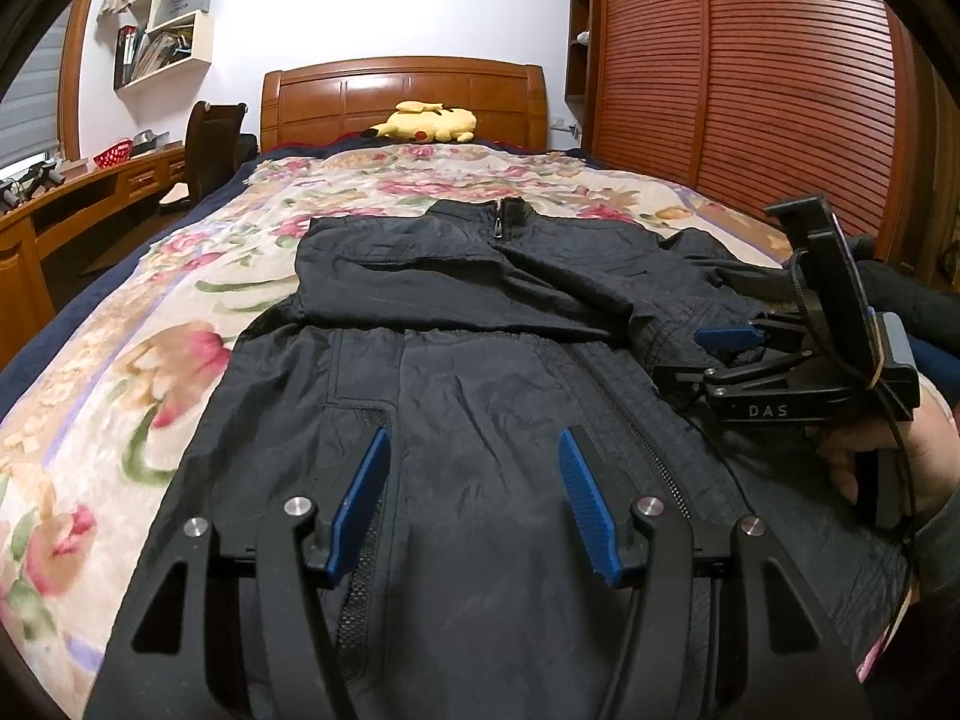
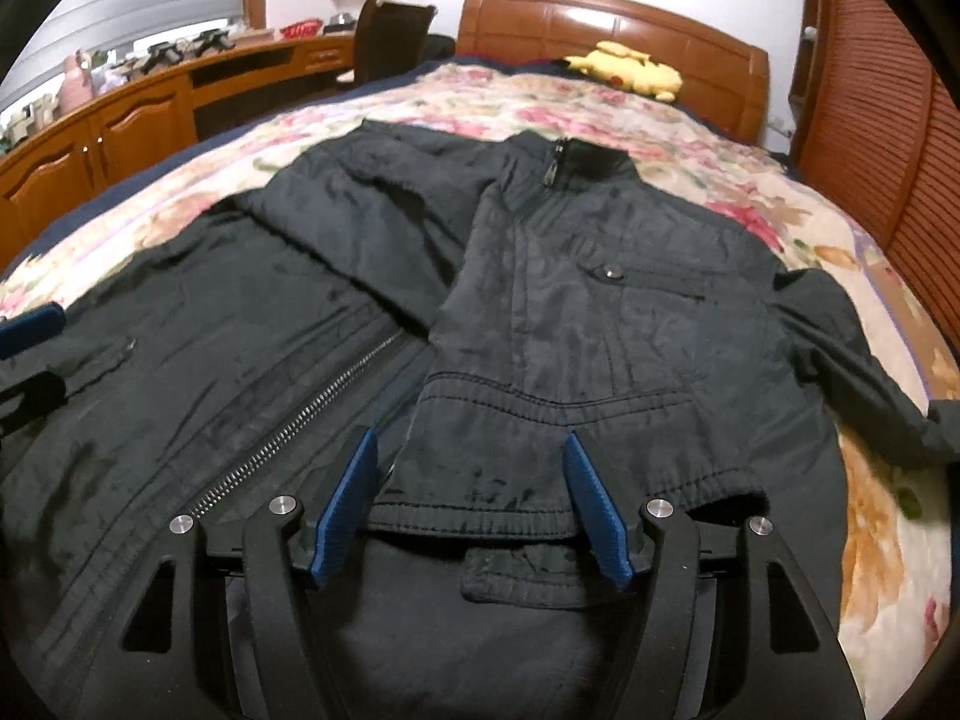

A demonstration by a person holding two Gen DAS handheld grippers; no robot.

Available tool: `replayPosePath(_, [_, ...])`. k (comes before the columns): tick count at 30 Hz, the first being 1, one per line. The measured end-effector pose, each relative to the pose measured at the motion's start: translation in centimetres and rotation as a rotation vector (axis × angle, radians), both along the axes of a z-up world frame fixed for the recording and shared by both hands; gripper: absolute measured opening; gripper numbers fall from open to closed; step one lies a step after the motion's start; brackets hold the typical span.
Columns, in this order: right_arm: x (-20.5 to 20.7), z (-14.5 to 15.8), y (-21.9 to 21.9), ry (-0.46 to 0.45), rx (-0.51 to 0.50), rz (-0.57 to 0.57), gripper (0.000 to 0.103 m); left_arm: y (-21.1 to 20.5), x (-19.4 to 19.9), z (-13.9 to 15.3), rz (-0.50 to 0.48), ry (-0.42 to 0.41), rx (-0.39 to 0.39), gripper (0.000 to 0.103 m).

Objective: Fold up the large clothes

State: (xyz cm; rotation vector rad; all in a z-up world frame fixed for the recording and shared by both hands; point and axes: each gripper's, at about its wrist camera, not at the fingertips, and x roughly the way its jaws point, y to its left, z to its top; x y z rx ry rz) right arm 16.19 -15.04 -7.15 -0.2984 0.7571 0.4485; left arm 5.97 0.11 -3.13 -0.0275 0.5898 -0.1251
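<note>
1. A black jacket [image 1: 480, 312] lies face up on the bed [image 1: 120, 360], collar toward the headboard [image 1: 402, 90].
2. One sleeve [image 2: 480, 396] is folded across the front, with its cuff near the right gripper [image 2: 471, 501]. The other sleeve [image 2: 852, 360] lies out to the side on the bed.
3. The left gripper [image 1: 474, 495] is spread wide over the lower jacket and holds nothing.
4. The right gripper is spread wide too, with the cuff lying between its fingers, not pinched.
5. I think the sleeve folding is half done. The next move would be to grab the other sleeve and lay it over the front.
6. The bed has a flowery blanket [image 1: 90, 420]. A yellow plush toy [image 1: 429, 122] sits by the headboard.
7. A wooden desk [image 2: 120, 120] runs along one wall, and a big wooden wardrobe [image 1: 750, 78] stands on the other side.
</note>
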Motion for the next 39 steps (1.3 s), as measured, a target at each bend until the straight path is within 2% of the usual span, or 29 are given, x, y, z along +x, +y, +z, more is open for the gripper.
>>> replayPosePath(5, [0.4, -0.3, -0.3, 0.024, 0.007, -0.006, 0.066, 0.0, 0.0, -0.1, 0.000, 0.001, 0.001, 0.058])
replayPosePath(7, [0.4, -0.3, -0.4, 0.029, 0.013, -0.010, 0.062, 0.0, 0.0, -0.1, 0.000, 0.001, 0.000, 0.058])
replayPosePath(8, [0.5, -0.3, -0.4, 0.032, 0.017, -0.009, 0.054, 0.0, 0.0, -0.1, 0.000, 0.001, 0.001, 0.058])
replayPosePath(9, [0.5, -0.3, -0.4, 0.036, 0.023, -0.005, 0.040, 0.0, 0.0, -0.1, 0.000, 0.001, 0.001, 0.058])
replayPosePath(10, [0.5, -0.3, -0.5, 0.036, 0.028, -0.002, 0.031, 0.0, 0.0, -0.1, -0.001, 0.001, 0.000, 0.058])
replayPosePath(11, [0.5, -0.2, -0.5, 0.035, 0.029, -0.004, 0.011, 0.0, 0.0, -0.1, -0.002, 0.001, 0.000, 0.058])
replayPosePath(17, [0.4, 2.2, -2.2, -0.024, 0.085, -0.034, 0.008, -0.1, 0.0, -0.2, 0.000, 0.003, 0.004, 0.058])
replayPosePath(28, [2.2, 5.5, -6.7, -0.092, 0.199, -0.176, 0.008, -0.1, 0.0, -0.6, -0.005, 0.011, -0.010, 0.058])
replayPosePath(39, [3.3, 6.0, -9.8, -0.131, 0.215, -0.316, 0.008, 0.1, 0.1, -0.5, -0.007, 0.013, -0.015, 0.058])
